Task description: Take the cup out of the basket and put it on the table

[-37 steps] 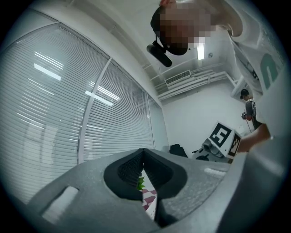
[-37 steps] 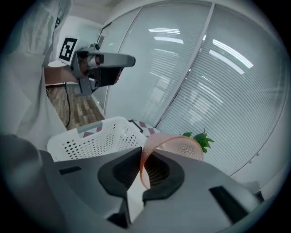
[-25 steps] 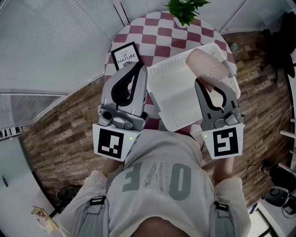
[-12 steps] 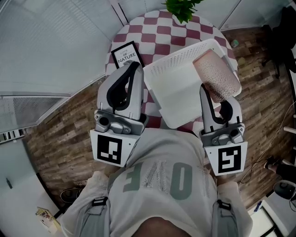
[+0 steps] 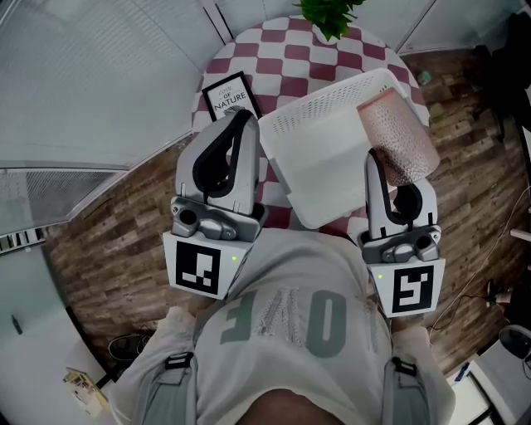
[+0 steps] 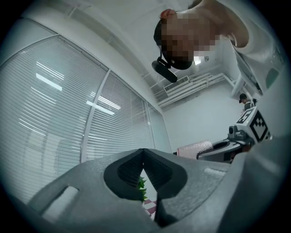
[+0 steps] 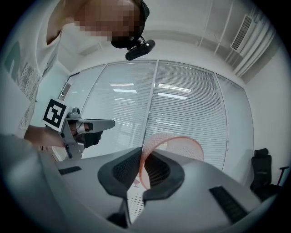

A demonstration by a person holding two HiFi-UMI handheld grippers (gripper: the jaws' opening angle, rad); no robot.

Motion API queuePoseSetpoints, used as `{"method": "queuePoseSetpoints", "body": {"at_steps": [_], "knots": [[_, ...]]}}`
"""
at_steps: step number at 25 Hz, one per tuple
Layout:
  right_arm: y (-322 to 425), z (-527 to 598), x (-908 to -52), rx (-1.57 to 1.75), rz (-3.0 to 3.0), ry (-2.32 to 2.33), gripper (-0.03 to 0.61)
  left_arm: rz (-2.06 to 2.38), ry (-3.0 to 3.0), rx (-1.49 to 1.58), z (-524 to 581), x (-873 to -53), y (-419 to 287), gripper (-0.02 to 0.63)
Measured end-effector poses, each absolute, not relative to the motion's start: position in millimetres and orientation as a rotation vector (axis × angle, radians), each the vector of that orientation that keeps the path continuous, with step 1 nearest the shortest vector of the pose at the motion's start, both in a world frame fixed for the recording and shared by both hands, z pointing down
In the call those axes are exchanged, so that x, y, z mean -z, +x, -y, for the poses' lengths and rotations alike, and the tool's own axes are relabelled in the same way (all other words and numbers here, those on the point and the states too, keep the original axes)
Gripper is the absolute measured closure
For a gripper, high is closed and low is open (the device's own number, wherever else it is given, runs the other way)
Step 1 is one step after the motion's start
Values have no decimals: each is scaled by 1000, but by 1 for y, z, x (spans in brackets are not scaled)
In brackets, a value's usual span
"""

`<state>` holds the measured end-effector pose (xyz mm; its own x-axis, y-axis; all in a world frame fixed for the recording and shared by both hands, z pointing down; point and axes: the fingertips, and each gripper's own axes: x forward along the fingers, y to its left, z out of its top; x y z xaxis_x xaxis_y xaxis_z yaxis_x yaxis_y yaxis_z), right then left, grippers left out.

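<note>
Right tool (image 5: 372, 166): closed on the cup's wall. In the right gripper view (image 7: 142, 164) the thin pink rim runs between the two ribbed pads, one inside the cup and one outside.
Left tool (image 5: 244, 118): closed with nothing in it. In the left gripper view (image 6: 143, 154) the jaw tips meet, and only a far-off plant shows through the gap below them. It hangs over the table's near left edge, beside the basket.
Cup (image 5: 398, 137): pale pink with a dotted texture, tilted on its side in the air over the basket's right rim. Its open mouth faces the right tool's camera (image 7: 179, 144). It does not touch the table.
Basket (image 5: 319, 124): white, with perforated walls and a plain floor. It sits on the near right part of the table and only its bare floor shows inside. A strip of perforated wall shows under the right jaws (image 7: 132, 200).
Table (image 5: 282, 58): round, under a red-and-white checked cloth.
Writing: a black-framed card (image 5: 228, 97) left of the basket reads "OF NATURE"; the line above that is too small to read. The shirt (image 5: 282, 319) carries large pale letters, upside down, that I cannot read safely.
Markers: each tool's cube shows a black-and-white square code.
Plant (image 5: 332, 15): green leaves at the table's far edge.
</note>
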<state>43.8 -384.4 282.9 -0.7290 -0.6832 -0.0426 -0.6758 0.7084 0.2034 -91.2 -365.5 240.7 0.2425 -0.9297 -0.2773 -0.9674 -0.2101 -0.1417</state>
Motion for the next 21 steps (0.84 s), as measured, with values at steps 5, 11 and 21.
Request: {"method": "queuePoseSetpoints", "body": {"at_steps": [5, 11, 21], "knots": [[45, 387, -284, 313, 2872, 1136, 551, -1771, -2236, -184, 367, -242, -91, 610], [43, 387, -287, 301, 2872, 1114, 551, -1777, -2238, -180, 369, -245, -92, 611], [40, 389, -288, 327, 2854, 1117, 551, -1791, -2236, -181, 371, -248, -98, 611]]}}
